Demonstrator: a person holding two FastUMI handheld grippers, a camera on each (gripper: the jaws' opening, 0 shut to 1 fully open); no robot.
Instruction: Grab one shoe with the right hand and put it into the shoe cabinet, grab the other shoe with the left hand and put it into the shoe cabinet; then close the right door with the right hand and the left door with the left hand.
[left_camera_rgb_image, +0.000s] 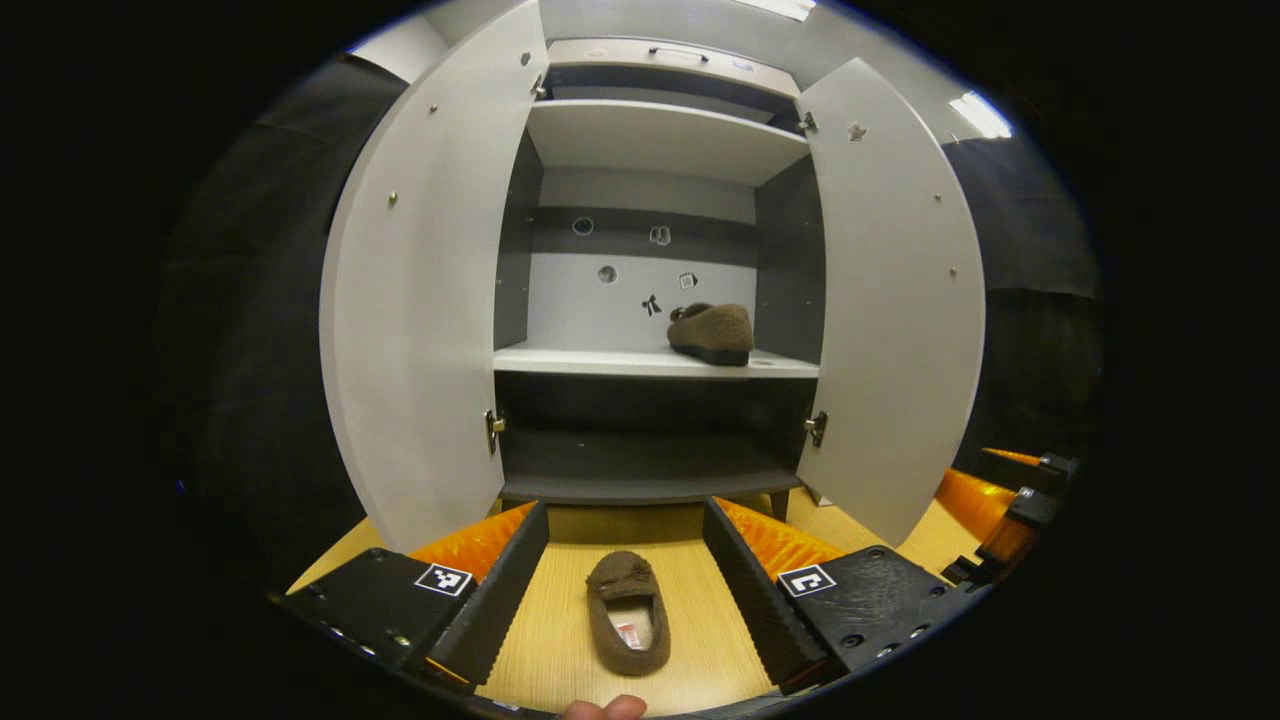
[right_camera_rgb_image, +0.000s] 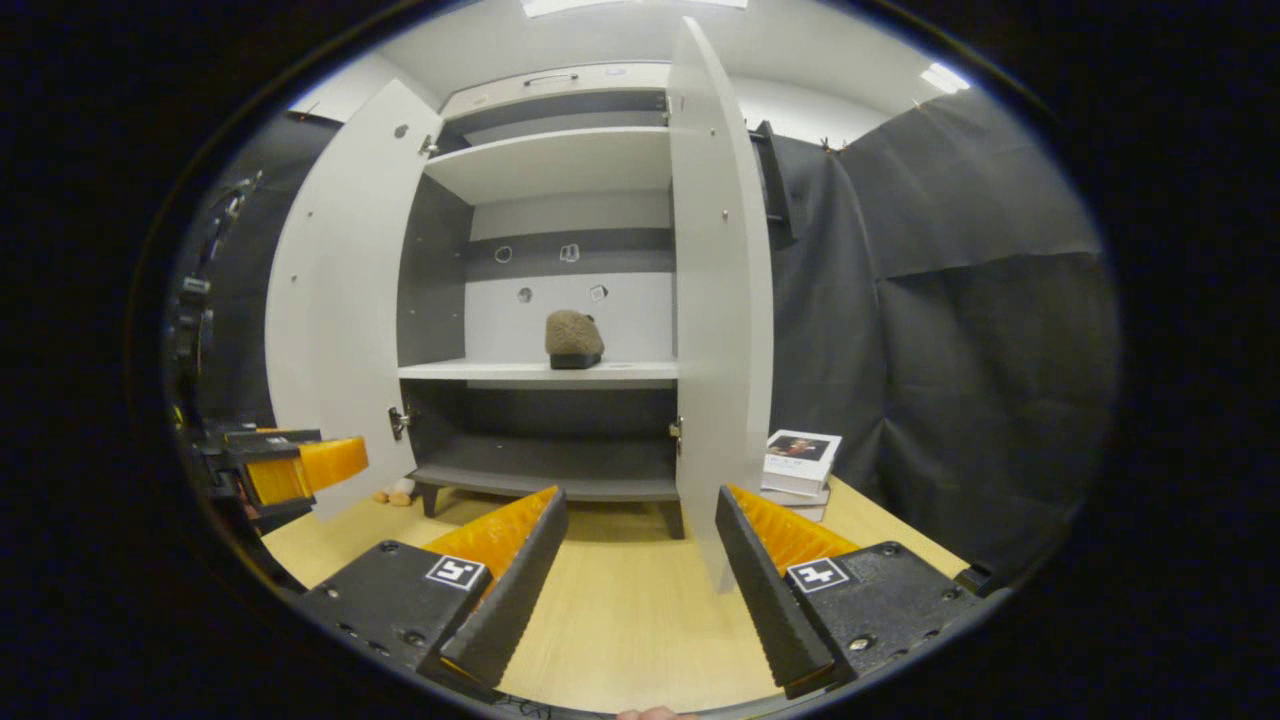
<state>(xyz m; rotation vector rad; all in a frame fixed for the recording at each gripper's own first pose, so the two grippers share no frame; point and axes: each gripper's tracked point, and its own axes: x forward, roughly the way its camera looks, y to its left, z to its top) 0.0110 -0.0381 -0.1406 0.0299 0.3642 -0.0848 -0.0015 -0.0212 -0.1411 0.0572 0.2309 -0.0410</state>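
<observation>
left gripper fingers spread, right gripper likewise

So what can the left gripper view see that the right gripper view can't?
The left gripper view has a brown shoe on the floor, lying between the open fingers of the left gripper.

The right gripper view has a stack of books on the floor beside the right door, with bare floor between the open fingers of the right gripper.

Both see the open cabinet and the other shoe already on its middle shelf.
</observation>
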